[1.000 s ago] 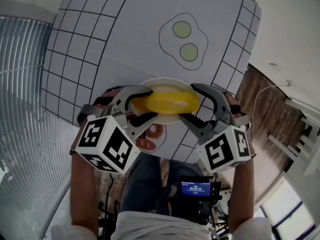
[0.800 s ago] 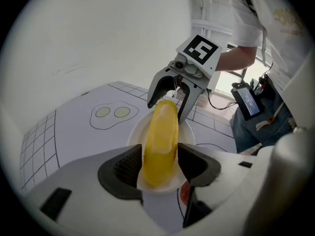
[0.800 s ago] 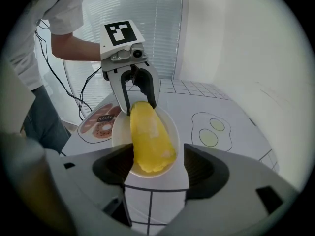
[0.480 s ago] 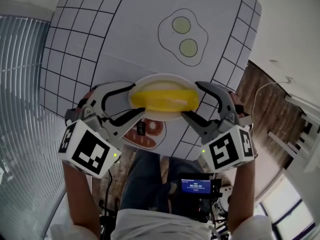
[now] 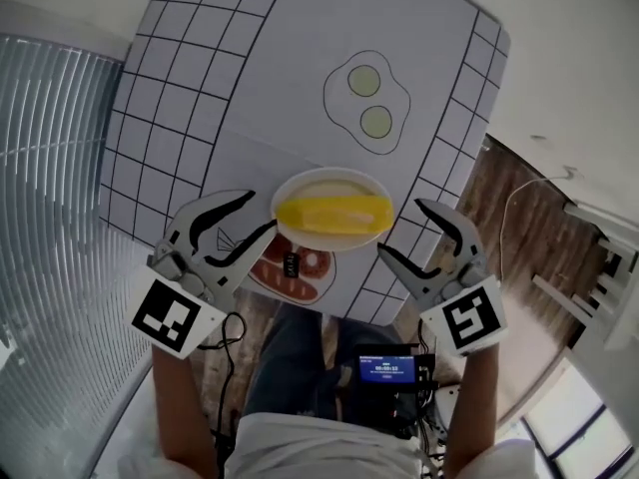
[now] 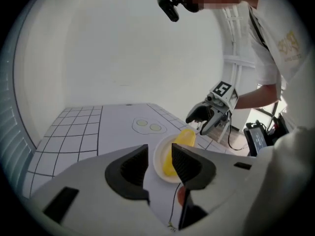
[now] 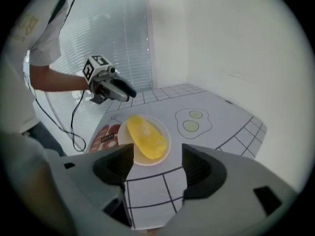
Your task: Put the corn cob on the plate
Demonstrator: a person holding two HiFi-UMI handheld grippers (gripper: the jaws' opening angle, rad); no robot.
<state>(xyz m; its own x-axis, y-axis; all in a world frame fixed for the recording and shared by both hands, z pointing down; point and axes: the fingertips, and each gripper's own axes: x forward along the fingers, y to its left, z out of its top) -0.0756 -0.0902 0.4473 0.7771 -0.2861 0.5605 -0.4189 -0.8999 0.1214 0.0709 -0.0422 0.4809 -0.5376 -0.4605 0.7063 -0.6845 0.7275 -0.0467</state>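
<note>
The yellow corn cob [image 5: 332, 214] lies across the white plate [image 5: 329, 179], with nothing touching it. My left gripper [image 5: 254, 216] hovers just left of the plate and nearer me, its jaws closing with nothing between them. To the plate's right hangs my right gripper [image 5: 404, 230], open and empty. In the left gripper view the corn cob [image 6: 186, 137] and plate [image 6: 159, 157] lie beyond the left gripper [image 6: 158, 157], and the right gripper [image 6: 209, 115] hangs past them. Beyond the right gripper [image 7: 157, 163] in its own view are the corn cob [image 7: 145, 136], plate [image 7: 163, 128] and left gripper [image 7: 112, 88].
The plate sits near the front edge of a white gridded mat [image 5: 200, 98] printed with two fried eggs [image 5: 365, 96] and a bacon picture [image 5: 295, 267]. Blinds [image 5: 50, 198] run along the left, wood flooring [image 5: 519, 218] lies at right, and a small screen [image 5: 387, 371] is at the person's waist.
Both grippers drew back from the corn cob's ends toward the person and apart from it. The corn cob stays on the plate. The left jaws narrowed.
</note>
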